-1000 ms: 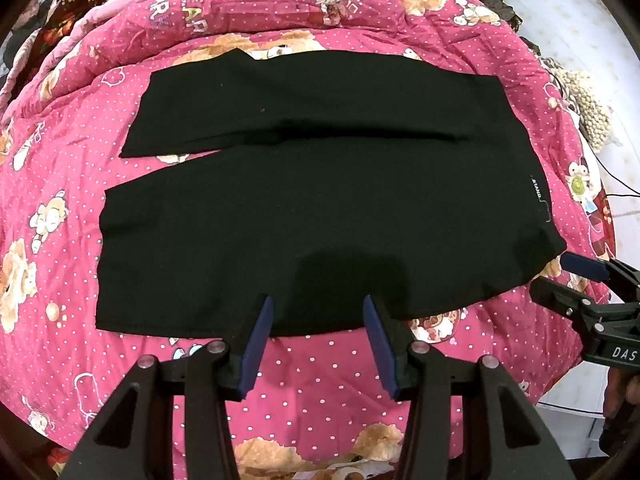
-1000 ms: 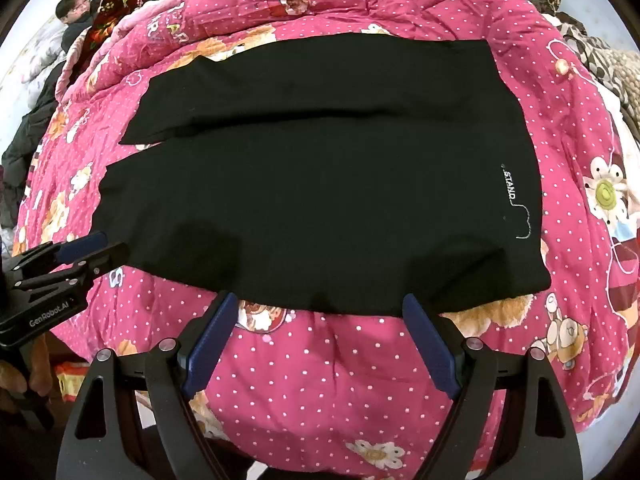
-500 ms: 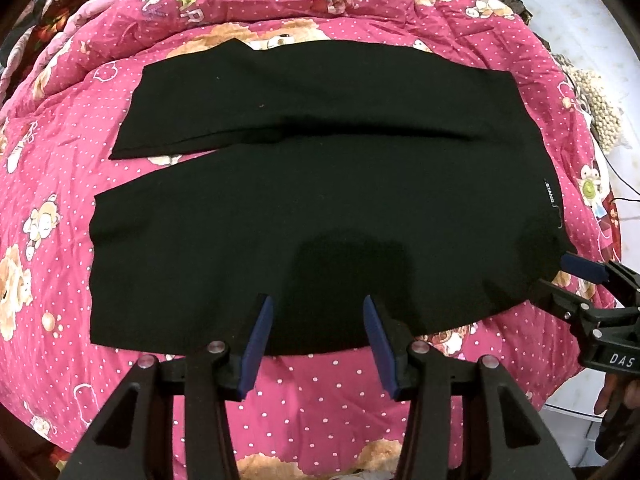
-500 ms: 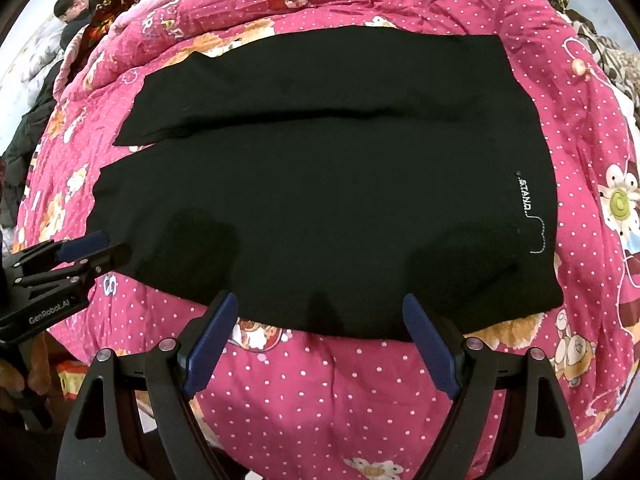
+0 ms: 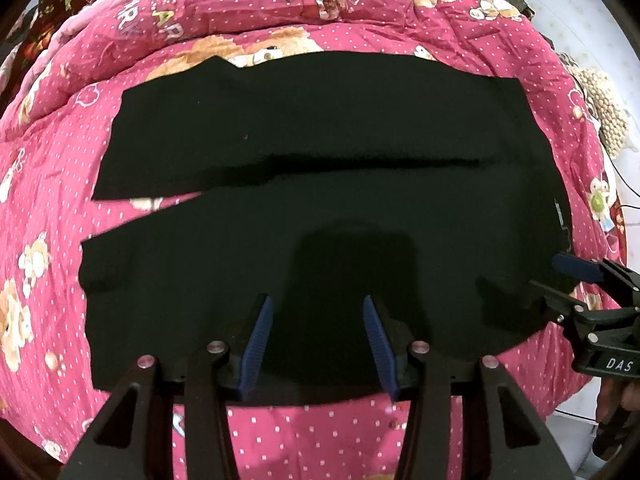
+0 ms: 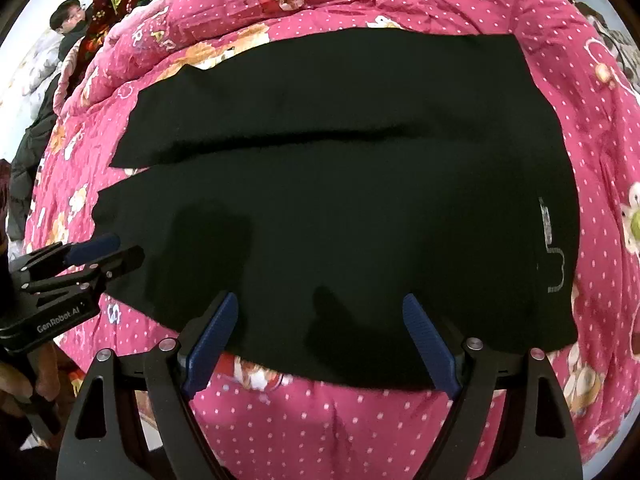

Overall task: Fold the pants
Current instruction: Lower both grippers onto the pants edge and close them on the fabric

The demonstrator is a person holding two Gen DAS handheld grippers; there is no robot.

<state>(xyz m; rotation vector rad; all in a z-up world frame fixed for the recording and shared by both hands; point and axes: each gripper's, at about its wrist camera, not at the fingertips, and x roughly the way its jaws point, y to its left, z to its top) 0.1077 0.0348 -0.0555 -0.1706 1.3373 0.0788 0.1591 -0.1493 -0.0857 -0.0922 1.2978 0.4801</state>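
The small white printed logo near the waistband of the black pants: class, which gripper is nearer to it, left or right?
Right. The right gripper hangs open over the near hem of the black pants, beside the white logo. The left gripper is open over the leg end, farther off.

Black pants [image 5: 320,208] lie flat across the middle of the frame on a pink dotted quilt [image 5: 304,432] printed with bears. The two legs end at the left, the waist at the right. At bottom centre the left tool [image 5: 318,344] hangs over the near leg, blue fingers [image 5: 256,344] apart and empty. The right tool [image 5: 560,276] enters from the lower right edge.
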